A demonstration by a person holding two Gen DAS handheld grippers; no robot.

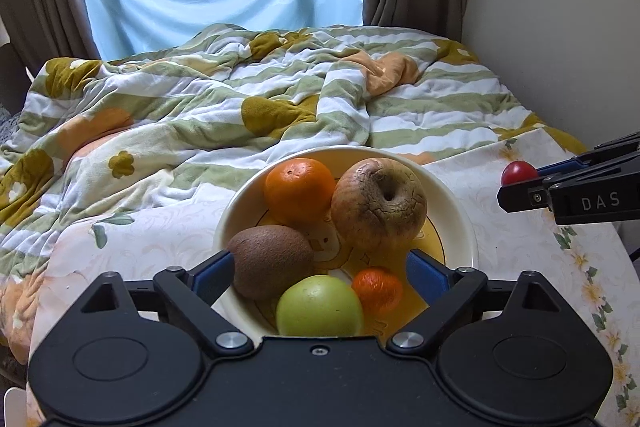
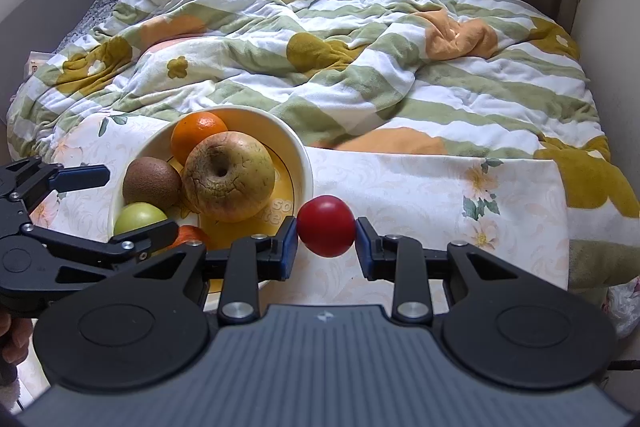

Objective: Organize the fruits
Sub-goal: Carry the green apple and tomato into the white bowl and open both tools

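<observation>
Nearest to me, my left claw (image 1: 320,267) stands wide over the near rim of the bowl (image 1: 464,227), its blue pads spread to either side of the fruit and pressing on nothing. Just below it lie a green apple (image 1: 318,307) and a small orange fruit (image 1: 378,289), both resting inside the bowl. Behind them sit a brown kiwi (image 1: 270,261), then a large wrinkled brownish apple (image 1: 378,205), and at the far side a round orange (image 1: 300,189).

To the right of the bowl, my right claw (image 2: 326,239) is clamped narrow on a small red fruit (image 2: 326,225), perhaps a tomato, holding it beside the bowl's outer wall and above the floral cloth on the desk (image 2: 440,195). The red fruit is not yet inside.

So I judge the job nearly finished: five fruits are gathered in the bowl, and the red one in my right claw appears to be the last to go in. I see no other loose fruit on the desk. Beyond lies a bed with a rumpled striped quilt (image 2: 360,47), then a window.
</observation>
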